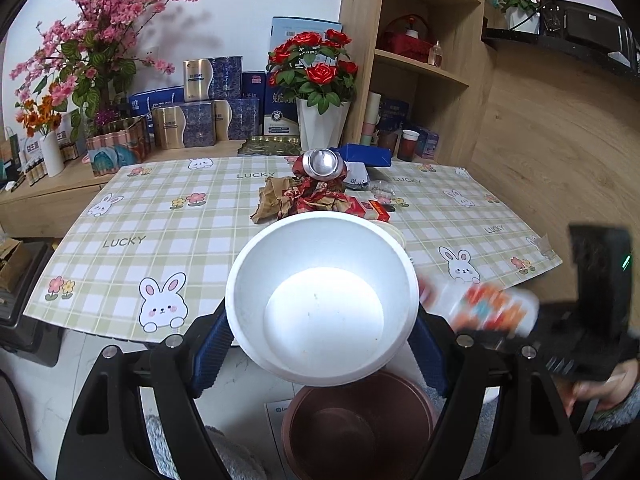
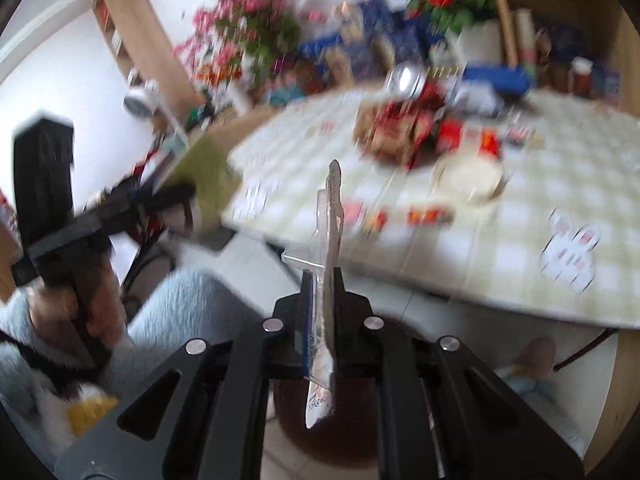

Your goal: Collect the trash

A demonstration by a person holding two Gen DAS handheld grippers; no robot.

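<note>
Over bin [image 1: 360,424] | left gripper [image 1: 320,344] grasps bowl [image 1: 320,300] | right gripper [image 2: 322,304] clenched on wrapper [image 2: 330,240] (blurred) | table [image 1: 160,216] litter remains

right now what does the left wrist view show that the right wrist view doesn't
Left wrist only: the white bowl clamped in the left gripper, open side facing the camera, and a blurred packet sideways in the right gripper.

Right wrist only: that packet edge-on, pinched in the right gripper, and a pale lid flat on the table.

Both: the checked tablecloth, the trash pile and the brown bin below.
</note>
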